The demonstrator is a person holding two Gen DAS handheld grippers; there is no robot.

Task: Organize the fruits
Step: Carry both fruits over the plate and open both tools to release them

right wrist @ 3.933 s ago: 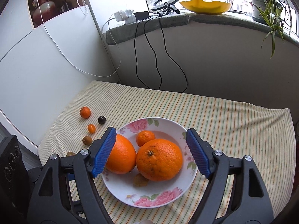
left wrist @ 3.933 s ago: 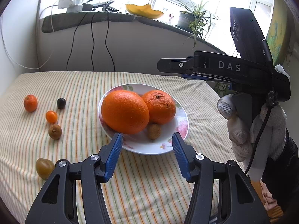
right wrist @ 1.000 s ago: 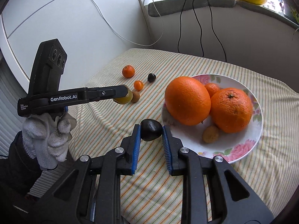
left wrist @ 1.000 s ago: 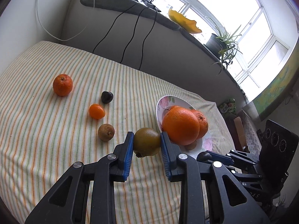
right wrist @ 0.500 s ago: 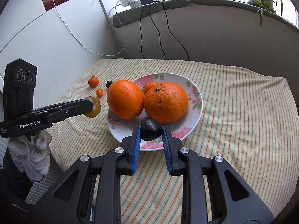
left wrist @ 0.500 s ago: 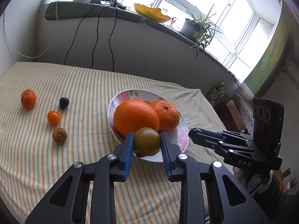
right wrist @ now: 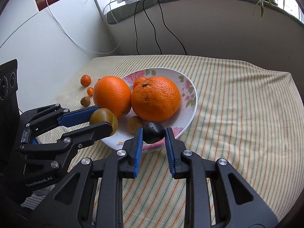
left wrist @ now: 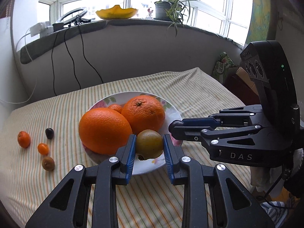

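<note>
Daylight pours through a wide curved window (left wrist: 144, 1) above a grey sill (left wrist: 91, 28) holding a potted spider plant (left wrist: 167, 3), a yellow dish (left wrist: 116, 13), a ring light (left wrist: 73, 16) and a white power strip (left wrist: 40, 29). Black cables (left wrist: 70, 57) hang down the grey wall (left wrist: 133, 57) to a table covered by a striped cloth (right wrist: 237, 104); a white wall (right wrist: 38, 38) stands at the side

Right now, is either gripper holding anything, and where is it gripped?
Left gripper pinches a greenish-brown fruit across its sides. Right gripper pinches a small dark fruit the same way, both over the plate.
</note>
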